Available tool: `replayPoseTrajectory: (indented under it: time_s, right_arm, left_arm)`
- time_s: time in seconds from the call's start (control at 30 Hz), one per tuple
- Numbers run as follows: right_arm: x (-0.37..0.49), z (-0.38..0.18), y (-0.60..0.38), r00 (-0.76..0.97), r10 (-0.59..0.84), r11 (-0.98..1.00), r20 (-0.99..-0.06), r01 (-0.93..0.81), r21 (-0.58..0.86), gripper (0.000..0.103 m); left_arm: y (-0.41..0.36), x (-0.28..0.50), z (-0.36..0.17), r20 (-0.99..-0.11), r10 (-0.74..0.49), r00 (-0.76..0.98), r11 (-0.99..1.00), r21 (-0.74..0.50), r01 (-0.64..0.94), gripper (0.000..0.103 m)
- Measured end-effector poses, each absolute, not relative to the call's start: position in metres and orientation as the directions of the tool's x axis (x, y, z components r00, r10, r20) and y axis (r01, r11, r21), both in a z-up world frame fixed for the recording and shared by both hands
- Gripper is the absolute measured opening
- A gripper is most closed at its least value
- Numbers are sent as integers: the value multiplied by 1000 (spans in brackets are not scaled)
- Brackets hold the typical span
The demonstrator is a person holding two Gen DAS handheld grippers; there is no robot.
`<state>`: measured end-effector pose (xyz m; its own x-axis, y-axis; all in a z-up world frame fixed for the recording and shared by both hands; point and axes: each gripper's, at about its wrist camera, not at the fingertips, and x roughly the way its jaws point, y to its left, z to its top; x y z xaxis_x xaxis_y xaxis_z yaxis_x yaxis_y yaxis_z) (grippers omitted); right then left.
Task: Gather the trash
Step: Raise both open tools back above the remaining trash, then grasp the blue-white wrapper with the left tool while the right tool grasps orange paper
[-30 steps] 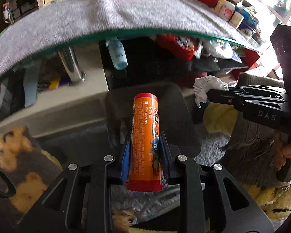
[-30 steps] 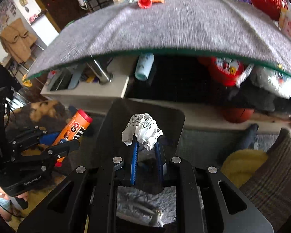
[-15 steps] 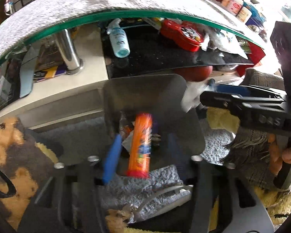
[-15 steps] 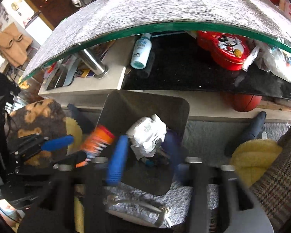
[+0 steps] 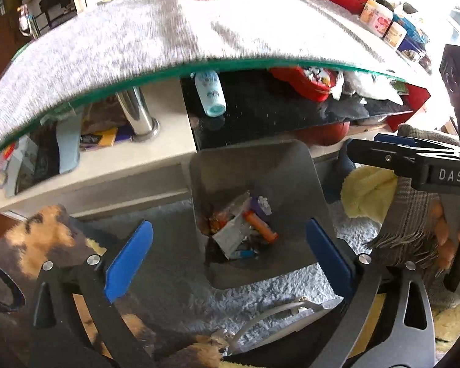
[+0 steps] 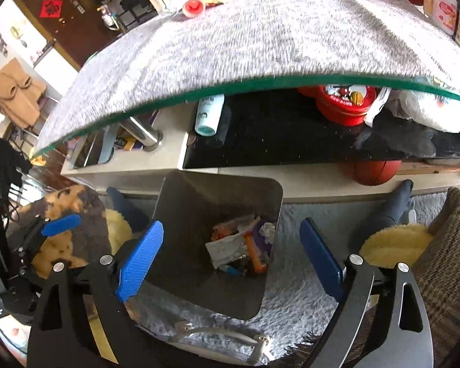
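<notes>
Matt grey plastic bin (image 5: 294,165); fuzzy grey cloth (image 5: 168,33) over glass tabletop (image 6: 260,83); chrome leg (image 5: 136,113).

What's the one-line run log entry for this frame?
phase: release over bin | left gripper: jaws just opened, empty | right gripper: jaws just opened, empty | orange tube: in trash bin | crumpled paper: in bin

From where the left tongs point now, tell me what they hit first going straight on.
Probably the trash pile in the grey bin; the open left tongs aim into its mouth, though depth is unclear.

Grey shag rug (image 6: 306,300) on floor: trash bin (image 6: 181,224) stands on it.
</notes>
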<state>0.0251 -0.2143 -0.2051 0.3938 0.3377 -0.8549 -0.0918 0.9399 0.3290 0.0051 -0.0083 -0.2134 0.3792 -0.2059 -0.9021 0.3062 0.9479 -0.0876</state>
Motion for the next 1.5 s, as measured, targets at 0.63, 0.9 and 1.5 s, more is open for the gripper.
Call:
replayPoseTrajectory:
  time_s: [0.63,0.9,1.5]
  right_arm:
    - [121,-123,-248,548,279,956,-789,-83,280,92]
    - [194,-109,-228,581,296,952,-758,-108,288,92]
    - [335,-141,-178,532,374,926,-759,-169,337,37]
  left_arm:
    - [24,88,-136,-840,-169,516,969,-46,242,95]
    - [29,157,-107,-798,-124,590,979,-1,204,95]
    - [15,309,-111,-783,-130,609,982,-17,188,48]
